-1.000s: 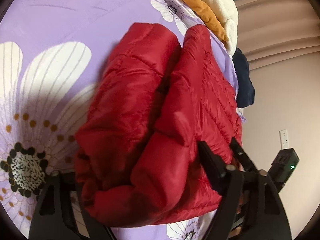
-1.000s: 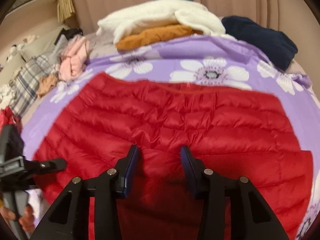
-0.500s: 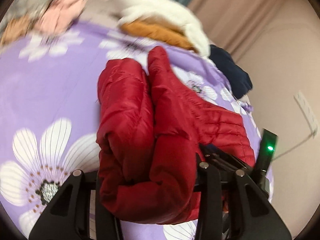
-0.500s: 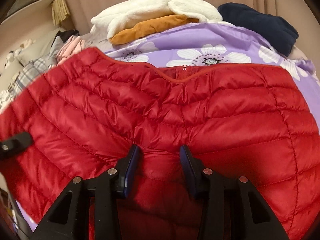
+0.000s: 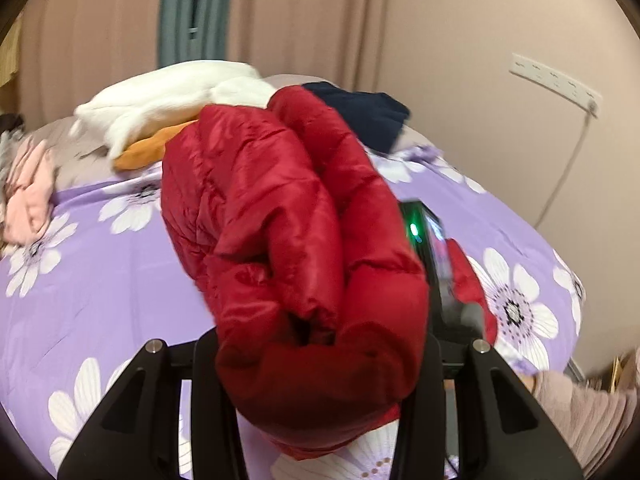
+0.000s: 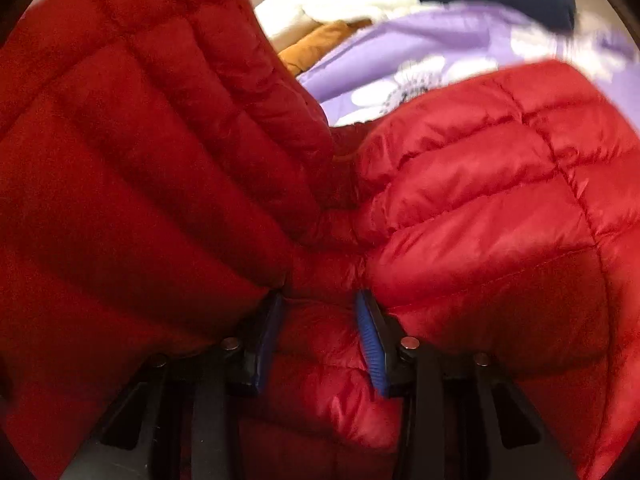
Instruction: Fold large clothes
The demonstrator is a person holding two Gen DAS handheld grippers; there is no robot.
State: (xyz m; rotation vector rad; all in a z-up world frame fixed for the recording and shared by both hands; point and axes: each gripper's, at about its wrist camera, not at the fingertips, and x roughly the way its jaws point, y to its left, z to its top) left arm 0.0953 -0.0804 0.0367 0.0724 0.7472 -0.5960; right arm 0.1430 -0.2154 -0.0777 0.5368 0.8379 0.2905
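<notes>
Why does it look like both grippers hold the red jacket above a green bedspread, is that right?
Nearly. Both grippers, left and right, do grip the red jacket, but the bedspread is purple with white flowers, not green. The left wrist view shows it plainly.

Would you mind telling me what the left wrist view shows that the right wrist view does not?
Only the left wrist view shows the pink clothes, the wall power strip and the other gripper's green light. Only the right wrist view shows the right gripper with blue pads pinching quilted fabric. Both show the red down jacket, the purple floral cover, and the white, orange and navy clothes behind.
</notes>
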